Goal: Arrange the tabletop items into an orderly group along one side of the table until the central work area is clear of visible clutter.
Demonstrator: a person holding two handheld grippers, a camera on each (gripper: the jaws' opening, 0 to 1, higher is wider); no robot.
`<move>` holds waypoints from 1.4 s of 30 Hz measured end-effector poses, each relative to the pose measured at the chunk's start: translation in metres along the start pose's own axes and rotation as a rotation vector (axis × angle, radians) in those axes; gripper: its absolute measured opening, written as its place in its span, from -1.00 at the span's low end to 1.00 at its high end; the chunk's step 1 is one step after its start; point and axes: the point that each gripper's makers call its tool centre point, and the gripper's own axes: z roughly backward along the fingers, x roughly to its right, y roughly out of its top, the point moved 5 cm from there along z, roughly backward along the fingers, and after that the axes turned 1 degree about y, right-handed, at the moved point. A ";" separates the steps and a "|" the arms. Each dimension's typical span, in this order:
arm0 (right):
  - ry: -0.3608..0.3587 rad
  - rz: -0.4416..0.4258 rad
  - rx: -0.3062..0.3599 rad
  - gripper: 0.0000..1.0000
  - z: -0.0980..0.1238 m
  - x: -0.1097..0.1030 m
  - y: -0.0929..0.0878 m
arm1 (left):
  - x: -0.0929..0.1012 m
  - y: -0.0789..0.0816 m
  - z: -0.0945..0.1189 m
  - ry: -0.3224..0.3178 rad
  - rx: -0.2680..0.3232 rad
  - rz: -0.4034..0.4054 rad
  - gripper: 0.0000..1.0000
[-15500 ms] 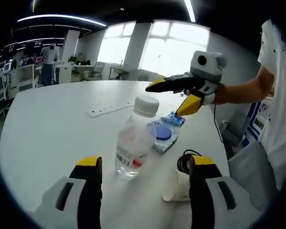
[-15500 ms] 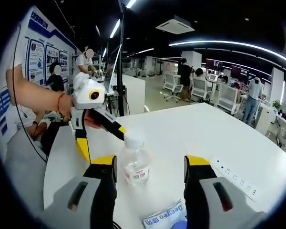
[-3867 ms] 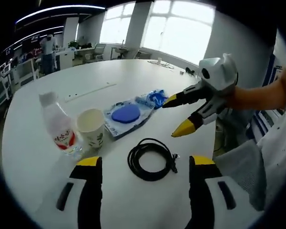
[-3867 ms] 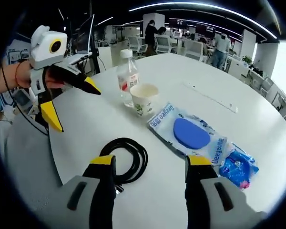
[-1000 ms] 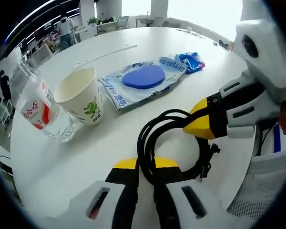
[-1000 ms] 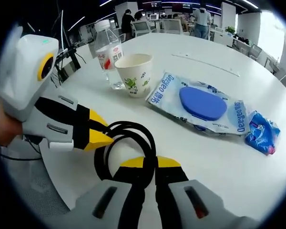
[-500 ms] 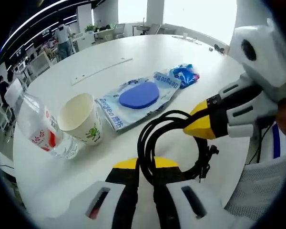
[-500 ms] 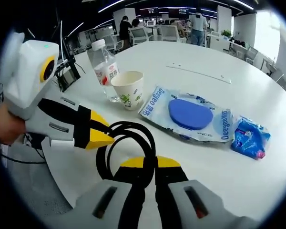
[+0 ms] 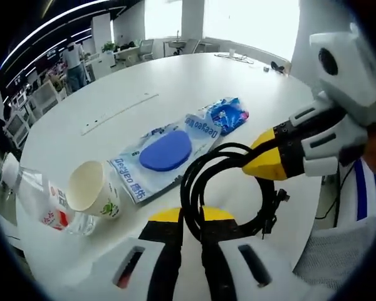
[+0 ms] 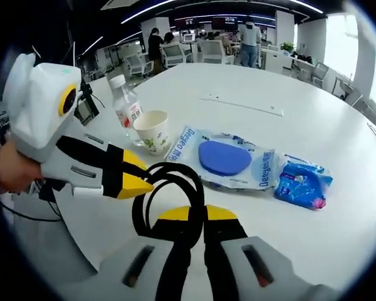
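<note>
Both tongs have carried the coiled black cable (image 9: 229, 194) higher above the white table (image 9: 113, 94) than half a second ago, so the other items now look smaller and farther ahead of the jaws. Each tong is clamped on the loop: the left gripper (image 9: 189, 221) pinches its near strand, and the right gripper (image 10: 193, 219) bites the same coil from the opposite side, its yellow tip showing at the right of the left gripper view. Holding the loop at two places probably keeps it from uncoiling or dangling while it travels.

Ahead of the left tongs and off to their left sit the paper cup (image 9: 93, 189) and, just beside it, the water bottle (image 9: 36, 199). Straight ahead lies the wet-wipe pack (image 9: 166, 153) with its blue lid, and the small blue packet (image 9: 229, 114) rests at its far end. Those four already form a rough row, so the cable looks like the last piece to join them.
</note>
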 end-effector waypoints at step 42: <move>-0.040 -0.186 -0.016 -0.93 0.007 0.110 -0.045 | 0.063 0.049 -0.092 -0.115 -0.090 -0.060 -0.87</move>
